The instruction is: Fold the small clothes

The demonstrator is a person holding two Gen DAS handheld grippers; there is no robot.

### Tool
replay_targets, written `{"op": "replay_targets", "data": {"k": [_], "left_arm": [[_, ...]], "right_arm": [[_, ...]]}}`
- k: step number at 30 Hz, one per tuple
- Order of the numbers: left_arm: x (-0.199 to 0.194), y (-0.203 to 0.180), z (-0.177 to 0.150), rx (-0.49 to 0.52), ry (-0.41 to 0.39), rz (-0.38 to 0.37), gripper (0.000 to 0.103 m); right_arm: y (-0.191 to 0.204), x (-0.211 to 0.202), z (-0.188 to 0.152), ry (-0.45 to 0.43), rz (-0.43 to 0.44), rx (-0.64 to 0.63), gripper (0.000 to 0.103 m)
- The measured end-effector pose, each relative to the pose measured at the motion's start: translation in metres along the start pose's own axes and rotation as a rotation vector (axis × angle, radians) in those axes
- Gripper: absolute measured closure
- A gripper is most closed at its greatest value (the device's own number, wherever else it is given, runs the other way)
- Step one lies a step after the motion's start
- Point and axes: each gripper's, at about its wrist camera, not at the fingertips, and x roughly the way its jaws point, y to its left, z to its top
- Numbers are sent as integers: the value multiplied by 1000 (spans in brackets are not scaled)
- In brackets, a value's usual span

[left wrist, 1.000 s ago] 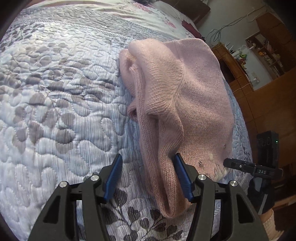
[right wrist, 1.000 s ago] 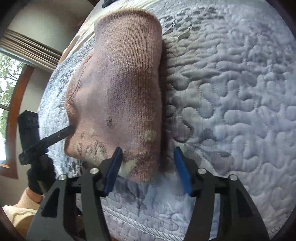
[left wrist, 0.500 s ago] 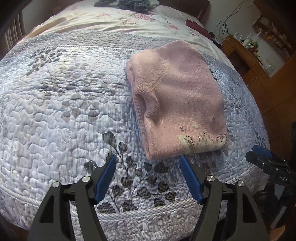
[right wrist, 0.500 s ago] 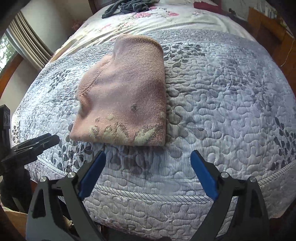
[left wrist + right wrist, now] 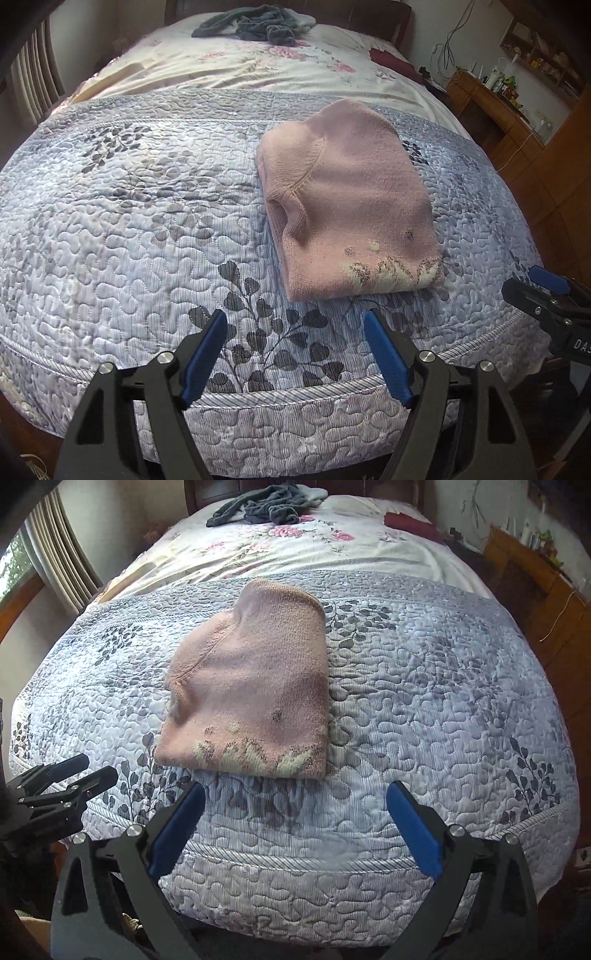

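Note:
A pink knit sweater (image 5: 354, 206) lies folded into a compact rectangle on the grey-blue quilt (image 5: 129, 229), its patterned hem toward me. The same sweater (image 5: 251, 694) fills the middle left of the right wrist view. My left gripper (image 5: 295, 325) hangs open over the bed's near edge, short of the sweater, with nothing between its fingers. Over the quilt's front edge my right gripper (image 5: 295, 797) is also open and empty. Each gripper shows at the side of the other's view: the right one (image 5: 543, 291) and the left one (image 5: 77, 771).
A floral sheet (image 5: 258, 66) covers the far half of the bed, with a heap of dark grey clothes (image 5: 251, 26) and a dark red item (image 5: 388, 59) near the headboard. A wooden dresser (image 5: 495, 107) stands right; a window with curtains (image 5: 48, 557) is left.
Both grippers have let go of the sweater and pulled back toward the foot of the bed, opening wider. The sweater now lies flat and folded on the quilt.

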Motion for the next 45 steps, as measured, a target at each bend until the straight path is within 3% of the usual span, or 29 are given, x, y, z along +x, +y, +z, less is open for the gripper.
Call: {"op": "replay_targets", "data": {"k": [16,36,45], "left_arm": [[-11,-8,-3,44,-39,53,25],[2,-6,-6,46,-6,69,25],[5,-5,-5,46,2,69,25]], "right_arm": [[11,7,-3,24,-37,-13,5],[0,19,-3,49,-43,2,5],[0,20,-1,22,-36,-2,5]]}}
